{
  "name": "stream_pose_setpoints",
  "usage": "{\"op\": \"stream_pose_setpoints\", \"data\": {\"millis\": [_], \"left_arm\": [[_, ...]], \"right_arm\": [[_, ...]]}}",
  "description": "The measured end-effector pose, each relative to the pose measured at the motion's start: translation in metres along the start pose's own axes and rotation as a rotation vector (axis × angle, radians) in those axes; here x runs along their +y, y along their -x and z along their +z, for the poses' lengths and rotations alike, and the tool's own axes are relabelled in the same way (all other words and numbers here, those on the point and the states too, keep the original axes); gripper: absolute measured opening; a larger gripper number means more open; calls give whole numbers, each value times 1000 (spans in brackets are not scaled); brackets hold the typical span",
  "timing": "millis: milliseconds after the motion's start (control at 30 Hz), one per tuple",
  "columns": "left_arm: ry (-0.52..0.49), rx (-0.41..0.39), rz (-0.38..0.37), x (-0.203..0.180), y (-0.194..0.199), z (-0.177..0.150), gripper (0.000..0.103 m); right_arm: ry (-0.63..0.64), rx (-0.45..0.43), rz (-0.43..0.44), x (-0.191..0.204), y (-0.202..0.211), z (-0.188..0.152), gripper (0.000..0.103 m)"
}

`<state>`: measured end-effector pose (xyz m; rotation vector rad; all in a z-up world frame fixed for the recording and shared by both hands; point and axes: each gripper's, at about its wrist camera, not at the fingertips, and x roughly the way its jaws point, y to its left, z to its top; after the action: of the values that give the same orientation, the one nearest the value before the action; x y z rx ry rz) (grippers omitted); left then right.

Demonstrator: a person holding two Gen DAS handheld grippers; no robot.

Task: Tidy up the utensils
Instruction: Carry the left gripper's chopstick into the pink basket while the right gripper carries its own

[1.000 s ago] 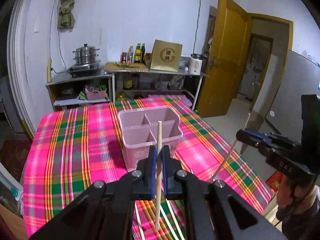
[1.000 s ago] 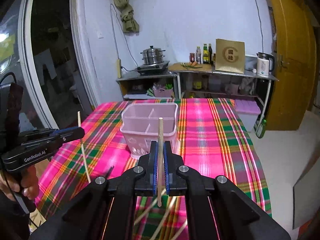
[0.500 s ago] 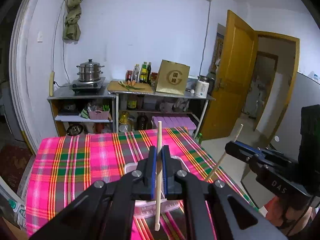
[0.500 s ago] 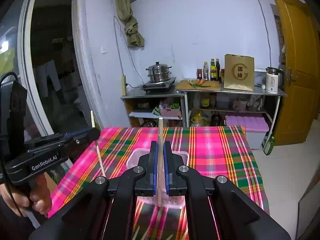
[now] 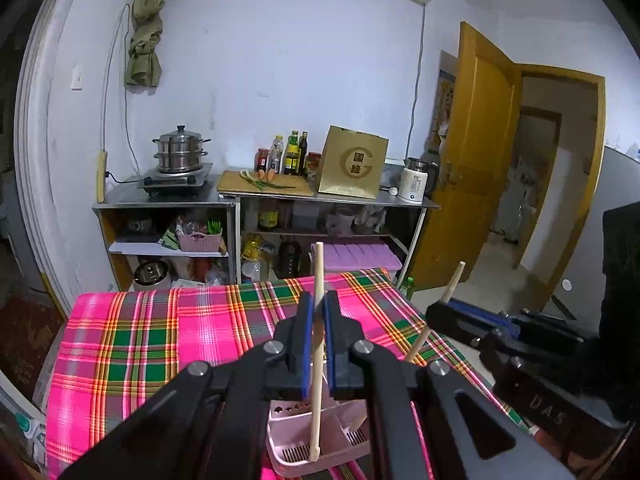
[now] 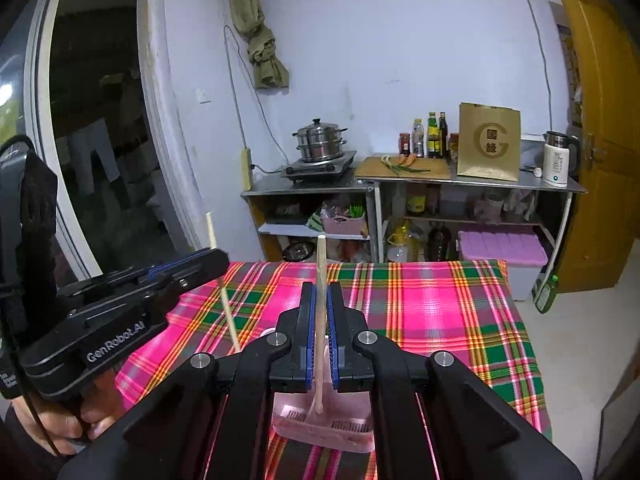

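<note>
My left gripper (image 5: 315,312) is shut on an upright wooden chopstick (image 5: 318,276). The stick's lower end hangs over the pink divided caddy (image 5: 340,440) just below the jaws. My right gripper (image 6: 320,304) is shut on a second upright chopstick (image 6: 320,264), whose lower end dips over the caddy (image 6: 340,416). In the left wrist view the right gripper (image 5: 444,308) shows at the right, its chopstick (image 5: 454,284) tilted. In the right wrist view the left gripper (image 6: 212,256) shows at the left with its chopstick (image 6: 228,312).
The caddy stands on a table with a pink plaid cloth (image 5: 160,340). Beyond the table's far edge are metal shelves with a steamer pot (image 5: 180,152), bottles, a brown box (image 5: 352,168) and a kettle (image 5: 416,180). A yellow door (image 5: 472,160) stands open at the right.
Both grippers have risen and moved forward over the caddy, each still holding its chopstick. The caddy has dropped from mid-frame to under the jaws. The loose chopsticks on the cloth have left view.
</note>
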<state>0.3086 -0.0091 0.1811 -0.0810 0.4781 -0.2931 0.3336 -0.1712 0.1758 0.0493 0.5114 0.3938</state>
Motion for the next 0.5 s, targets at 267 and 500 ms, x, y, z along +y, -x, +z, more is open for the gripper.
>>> {"op": "stream_pose_setpoints", "data": {"millis": [267,500], "left_arm": [[-6,3,22,7,-13,-5,6],[6,15,18,15,-18,-17,6]], "right_arm": [[-8,8,26,3,-14,-2,5],[-6,40,33,4,-27,-15,5]]}}
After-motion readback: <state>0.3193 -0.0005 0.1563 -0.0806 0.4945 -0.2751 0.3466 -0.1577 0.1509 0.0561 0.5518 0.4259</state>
